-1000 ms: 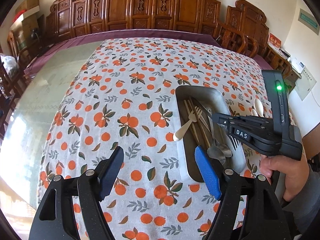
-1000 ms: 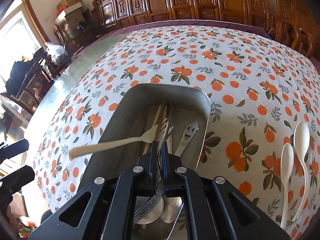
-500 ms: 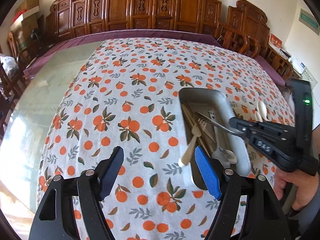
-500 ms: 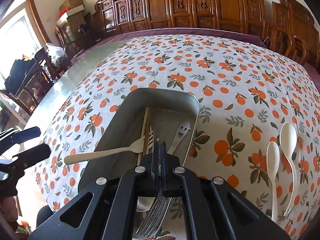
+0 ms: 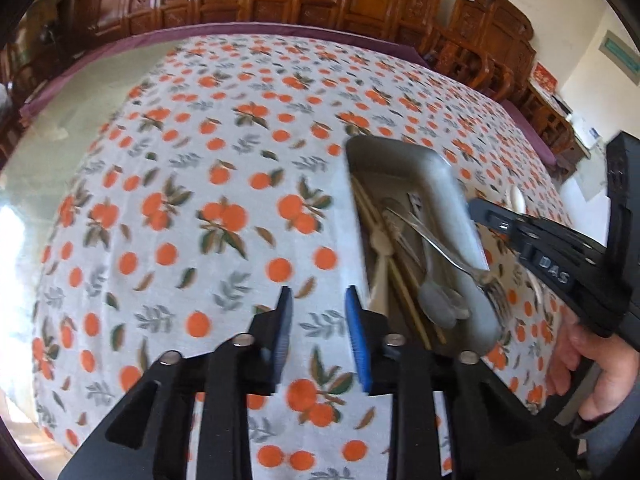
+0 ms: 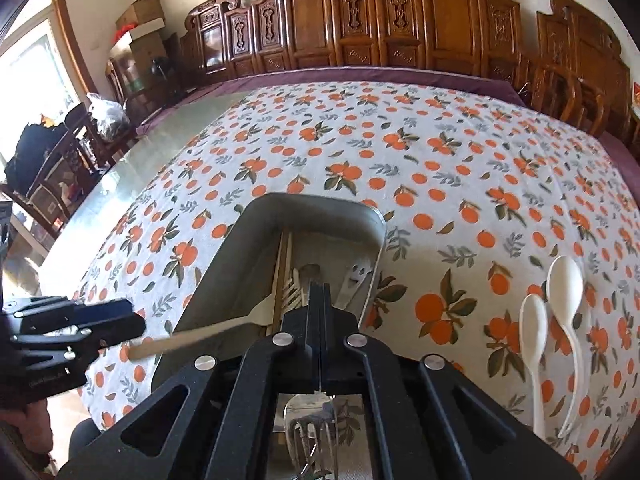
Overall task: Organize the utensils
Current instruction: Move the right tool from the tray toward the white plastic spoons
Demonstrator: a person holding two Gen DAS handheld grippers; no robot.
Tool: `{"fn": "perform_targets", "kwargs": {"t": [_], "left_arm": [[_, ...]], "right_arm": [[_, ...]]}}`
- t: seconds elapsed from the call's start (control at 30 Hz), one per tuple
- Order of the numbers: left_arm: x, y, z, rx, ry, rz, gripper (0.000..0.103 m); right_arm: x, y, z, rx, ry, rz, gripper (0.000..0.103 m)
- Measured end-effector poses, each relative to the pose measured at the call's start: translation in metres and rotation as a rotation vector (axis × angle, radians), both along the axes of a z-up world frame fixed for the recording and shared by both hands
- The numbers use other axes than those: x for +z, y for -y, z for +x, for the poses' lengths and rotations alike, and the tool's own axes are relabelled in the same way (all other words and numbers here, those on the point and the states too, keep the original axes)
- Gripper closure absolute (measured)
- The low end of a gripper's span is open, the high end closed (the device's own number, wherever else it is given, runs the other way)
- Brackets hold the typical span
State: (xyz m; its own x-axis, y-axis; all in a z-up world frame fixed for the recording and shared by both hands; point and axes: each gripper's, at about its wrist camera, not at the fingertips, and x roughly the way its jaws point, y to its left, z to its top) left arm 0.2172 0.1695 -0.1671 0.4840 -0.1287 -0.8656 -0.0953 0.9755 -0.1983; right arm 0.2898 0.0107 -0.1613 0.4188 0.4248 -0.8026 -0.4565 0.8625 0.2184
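Note:
A grey metal tray on the orange-print tablecloth holds chopsticks, a cream plastic fork sticking out over its left rim, and several metal utensils. My right gripper is shut on a metal fork, lifted above the tray with its tines pointing back under the gripper. My left gripper is open and empty over the cloth, just left of the tray's near corner.
Two white plastic spoons lie on the cloth right of the tray. Carved wooden chairs line the far side. Bare glass tabletop lies left of the cloth.
My right gripper has lifted the metal fork up and back out of the tray. My left gripper's fingers have narrowed and it has moved toward the tray.

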Motion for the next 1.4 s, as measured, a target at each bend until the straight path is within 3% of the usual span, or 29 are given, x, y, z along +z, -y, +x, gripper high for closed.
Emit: {"fn": "perform_targets", "kwargs": {"t": [0.23, 0.37, 0.57, 0.97, 1.33, 1.4], "left_arm": [[-0.005, 0.028, 0.000, -0.078, -0.025, -0.019, 0.089], [-0.005, 0.041, -0.001, -0.078, -0.022, 0.059, 0.089], [0.001, 0.044, -0.004, -0.075, -0.005, 0.067, 0.089], [0.037, 0.068, 0.004, -0.089, 0.084, 0.100, 0.089], [0.032, 0.135, 0.035, -0.185, 0.087, 0.089, 0.087], [0.028, 0.149, 0.040, -0.201, 0.073, 0.107, 0.078]], "right_arm": [[0.003, 0.008, -0.006, 0.023, 0.000, 0.027, 0.103], [0.006, 0.018, -0.012, 0.027, 0.006, 0.026, 0.102], [0.010, 0.041, -0.021, 0.029, 0.017, 0.039, 0.102], [0.010, 0.119, -0.029, -0.032, 0.021, 0.048, 0.102], [0.005, 0.198, -0.025, -0.120, 0.034, 0.028, 0.102], [0.003, 0.208, -0.026, -0.128, 0.032, 0.028, 0.102]]}}
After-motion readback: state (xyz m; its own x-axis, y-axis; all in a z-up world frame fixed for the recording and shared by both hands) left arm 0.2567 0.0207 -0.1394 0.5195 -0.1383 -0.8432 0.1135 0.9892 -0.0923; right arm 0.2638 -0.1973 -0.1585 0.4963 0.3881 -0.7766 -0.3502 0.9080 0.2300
